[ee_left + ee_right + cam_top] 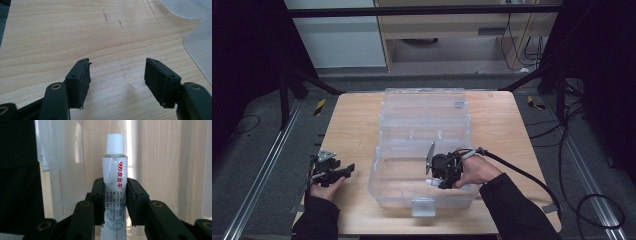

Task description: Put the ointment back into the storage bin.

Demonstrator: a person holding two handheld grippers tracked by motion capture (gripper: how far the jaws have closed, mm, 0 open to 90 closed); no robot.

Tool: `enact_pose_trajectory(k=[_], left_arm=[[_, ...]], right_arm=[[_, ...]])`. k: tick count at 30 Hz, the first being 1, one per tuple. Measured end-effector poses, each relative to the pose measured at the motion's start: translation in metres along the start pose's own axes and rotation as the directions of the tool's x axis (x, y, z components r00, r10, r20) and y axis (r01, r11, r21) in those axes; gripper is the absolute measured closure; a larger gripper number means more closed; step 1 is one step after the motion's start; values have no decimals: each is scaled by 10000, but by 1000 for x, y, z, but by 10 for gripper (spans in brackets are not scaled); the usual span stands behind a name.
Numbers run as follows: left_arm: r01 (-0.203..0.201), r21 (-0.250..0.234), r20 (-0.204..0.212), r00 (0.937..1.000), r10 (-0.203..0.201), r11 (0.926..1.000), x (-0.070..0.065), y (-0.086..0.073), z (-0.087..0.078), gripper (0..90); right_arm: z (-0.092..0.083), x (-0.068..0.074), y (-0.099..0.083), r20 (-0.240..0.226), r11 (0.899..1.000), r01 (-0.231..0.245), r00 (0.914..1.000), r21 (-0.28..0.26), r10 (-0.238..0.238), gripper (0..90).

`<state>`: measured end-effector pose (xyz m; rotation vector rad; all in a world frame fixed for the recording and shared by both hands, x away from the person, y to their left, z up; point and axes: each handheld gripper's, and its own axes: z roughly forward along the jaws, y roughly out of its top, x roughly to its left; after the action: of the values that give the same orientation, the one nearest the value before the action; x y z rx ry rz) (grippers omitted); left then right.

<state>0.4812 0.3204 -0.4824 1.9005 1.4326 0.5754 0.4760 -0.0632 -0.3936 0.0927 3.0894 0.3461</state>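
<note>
Clamped between the two black jaws of the right gripper (115,202), a white ointment tube (114,180) with red lettering stands lengthwise along them, its white cap (114,143) pointing away past the fingertips, both pads pressing its sides. Around the right gripper rise the walls of a clear plastic bin (379,165), whose near compartment it hangs over, with the bin's open lid (422,102) lying beyond it on the wooden table (354,130). Well apart from the tube, the left gripper (117,75) rests released outside the bin's wall, jaws spread over bare wood, nothing between them.
</note>
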Motion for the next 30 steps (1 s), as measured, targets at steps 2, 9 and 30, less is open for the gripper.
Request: enact_pose_trajectory(k=[2, 9, 30], left_arm=[[5, -8, -8, 10000, -5, 10000, 0, 0, 0, 370], [0, -20, -6, 10000, 0, 10000, 0, 0, 0, 370], [-22, -5, -14, 10000, 22, 10000, 0, 0, 0, 370]], right_arm=[[3, 0, 0, -58, 10000, 19, 10000, 83, -18, 697], [15, -1, 0, -98, 9996, -21, 9999, 292, 24, 696], [38, -7, -1, -255, 9980, -33, 9997, 626, 49, 696]])
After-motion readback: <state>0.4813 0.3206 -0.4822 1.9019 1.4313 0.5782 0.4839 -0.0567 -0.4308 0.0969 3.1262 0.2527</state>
